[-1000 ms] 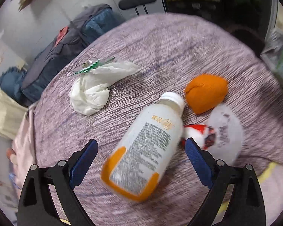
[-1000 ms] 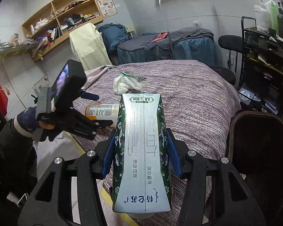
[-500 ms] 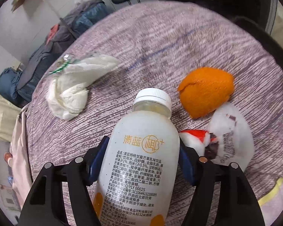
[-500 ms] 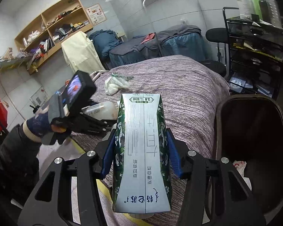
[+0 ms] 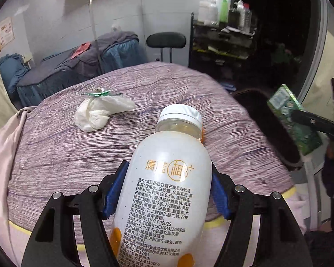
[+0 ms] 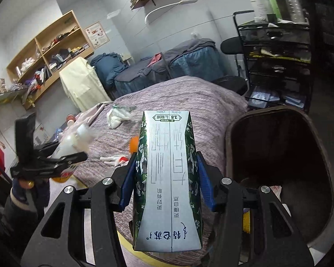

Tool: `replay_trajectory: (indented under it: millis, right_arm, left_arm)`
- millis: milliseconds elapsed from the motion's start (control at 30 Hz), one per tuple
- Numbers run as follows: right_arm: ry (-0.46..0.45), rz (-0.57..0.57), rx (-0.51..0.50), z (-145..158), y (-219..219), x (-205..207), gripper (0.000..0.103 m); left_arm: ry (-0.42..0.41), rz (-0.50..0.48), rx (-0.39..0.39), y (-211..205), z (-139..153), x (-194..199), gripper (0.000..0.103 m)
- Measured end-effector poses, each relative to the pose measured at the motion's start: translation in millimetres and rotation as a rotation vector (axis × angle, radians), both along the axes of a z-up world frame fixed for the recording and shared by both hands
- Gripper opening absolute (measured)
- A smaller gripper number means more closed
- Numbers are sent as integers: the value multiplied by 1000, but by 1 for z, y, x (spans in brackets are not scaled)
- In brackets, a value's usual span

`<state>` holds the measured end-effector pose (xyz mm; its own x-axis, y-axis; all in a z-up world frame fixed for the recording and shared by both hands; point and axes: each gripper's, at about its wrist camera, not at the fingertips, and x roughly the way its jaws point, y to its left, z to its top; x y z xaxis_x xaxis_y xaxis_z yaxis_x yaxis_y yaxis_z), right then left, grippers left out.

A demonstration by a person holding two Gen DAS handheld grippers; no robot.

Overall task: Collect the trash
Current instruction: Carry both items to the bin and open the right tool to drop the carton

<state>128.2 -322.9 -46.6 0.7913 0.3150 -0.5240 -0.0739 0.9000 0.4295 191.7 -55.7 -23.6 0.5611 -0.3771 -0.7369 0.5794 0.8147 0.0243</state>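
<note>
Gripping the milk carton point(image 6: 168, 178) squarely across its sides, the right tongs point(image 6: 167, 185) held it lengthwise, with the dark bin point(image 6: 278, 171) just right of them. Recommended practice: carry the carton fully over the rim before letting go. The left tongs point(image 5: 167, 191) were clamped on the drink bottle point(image 5: 164, 191), cap forward, above the bed point(image 5: 55, 155). Tissue point(image 5: 100, 113) remained ahead of them, uncollected.

"Q/YLY 0002S" and "0752-6118066" are printed among Chinese text on the white drink bottle point(image 5: 167, 191). "3.8" and "250mL" are printed at the green-and-silver milk carton's point(image 6: 168, 173) far end.
</note>
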Motion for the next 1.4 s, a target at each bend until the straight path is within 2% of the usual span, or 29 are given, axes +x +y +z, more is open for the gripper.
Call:
replay_trajectory:
  millis: [200,333,700,900,1033,1200,1300,1400]
  right_arm:
    - [3,-99,-56,2,-30,-10,51]
    - [59,-172,-94,-9,-53,-8,51]
    - [351,-314,-111,-94,-103,31,51]
    - [416,-323,-133,-114,-101,37,51]
    - [411,-332,-125,-120,-102,30,51]
    - [355,-367,-102,-113,-104,12,52]
    - [306,-409,-105,-100,-105,-5,61]
    - [249,-461,-105,-86,-111,-22,63]
  left_arm:
    - [-1,-43,-81,-25,0,-27,67]
    - [16,-91,-120,-51,-2,-38,67]
    - [10,-206,-146,-129,-1,-60,67]
    - [30,-238,-141,-156,-7,-62,67]
    - [44,-242,-132,-168,-13,-61,67]
    - [64,-248,-113,-180,-23,-60,67]
    - [87,-256,-112,-188,-27,-58,67]
    - [97,-266,-102,-198,-29,-54,67]
